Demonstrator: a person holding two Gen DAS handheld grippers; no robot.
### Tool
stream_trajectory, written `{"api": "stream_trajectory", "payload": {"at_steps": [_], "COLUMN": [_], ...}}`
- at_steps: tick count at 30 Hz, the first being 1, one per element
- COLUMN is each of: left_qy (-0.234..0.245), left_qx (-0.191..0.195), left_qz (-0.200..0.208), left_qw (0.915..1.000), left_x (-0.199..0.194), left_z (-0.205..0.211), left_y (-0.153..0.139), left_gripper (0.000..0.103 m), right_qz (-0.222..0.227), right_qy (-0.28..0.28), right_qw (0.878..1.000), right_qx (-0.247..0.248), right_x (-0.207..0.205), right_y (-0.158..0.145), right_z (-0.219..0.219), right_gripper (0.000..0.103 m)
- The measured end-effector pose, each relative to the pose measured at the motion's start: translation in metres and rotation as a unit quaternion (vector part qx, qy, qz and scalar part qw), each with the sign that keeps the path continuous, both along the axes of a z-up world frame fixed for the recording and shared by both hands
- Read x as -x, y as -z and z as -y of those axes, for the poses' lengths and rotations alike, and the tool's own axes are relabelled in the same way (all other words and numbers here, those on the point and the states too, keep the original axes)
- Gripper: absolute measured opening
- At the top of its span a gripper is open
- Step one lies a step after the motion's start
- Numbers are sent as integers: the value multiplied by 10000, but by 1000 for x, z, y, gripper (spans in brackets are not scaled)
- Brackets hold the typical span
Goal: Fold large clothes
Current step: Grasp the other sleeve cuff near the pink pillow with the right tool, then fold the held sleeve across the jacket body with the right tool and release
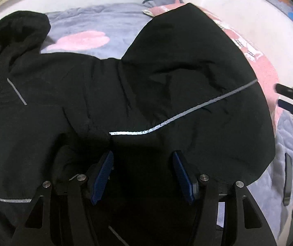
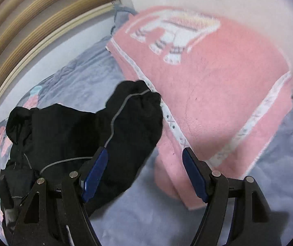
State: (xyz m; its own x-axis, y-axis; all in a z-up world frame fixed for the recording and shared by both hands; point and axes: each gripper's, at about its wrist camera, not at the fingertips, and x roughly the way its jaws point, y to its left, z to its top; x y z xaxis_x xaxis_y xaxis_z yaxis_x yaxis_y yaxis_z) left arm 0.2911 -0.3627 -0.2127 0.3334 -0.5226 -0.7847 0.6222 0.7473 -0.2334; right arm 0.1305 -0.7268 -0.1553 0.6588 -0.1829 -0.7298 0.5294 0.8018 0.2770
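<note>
A large black jacket (image 1: pixel 167 71) with thin grey reflective stripes lies spread on the bed. My left gripper (image 1: pixel 143 160) hovers just over its middle, jaws open and empty. The jacket's sleeve (image 2: pixel 130 127) reaches toward the pink blanket in the right wrist view. My right gripper (image 2: pixel 144 155) is open and empty, above the bedspread between the sleeve and the blanket. It also shows at the right edge of the left wrist view (image 1: pixel 290 98), beside the jacket.
A pink blanket (image 2: pixel 218 86) with a white horse pattern lies folded to the right of the jacket. The bed has a lavender bedspread (image 1: pixel 89 20) with pink shapes. A white wall (image 1: pixel 238 10) stands behind. A wooden slatted frame (image 2: pixel 33 26) is at the left.
</note>
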Motion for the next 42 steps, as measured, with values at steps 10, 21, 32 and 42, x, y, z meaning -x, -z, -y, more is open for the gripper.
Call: {"api": "stream_trajectory", "payload": {"at_steps": [10,21,32,42], "left_qy": [83,135,673,698], "left_qx": [-96,-98,-61,-421], "left_qz": [446,658,409,240], "left_qw": [9989,9977,9969,9964], "left_x": [14,26,52,50], "left_z": [7,8,65,59], "left_y": [8,-19,-36,-18], "left_gripper": [62,60,60,60], "right_qz": [-31,375,520,351], "right_qy": [-36,-523,19,115], "right_qw": [9970,9962,9960,9983], "right_qx": [-774,589,730,-442], "right_x": [-78,-42,62,62], "right_y": [60,-10,-45,1], "right_z": [23,-22,17,51], "right_gripper": [82,13,13,36]}}
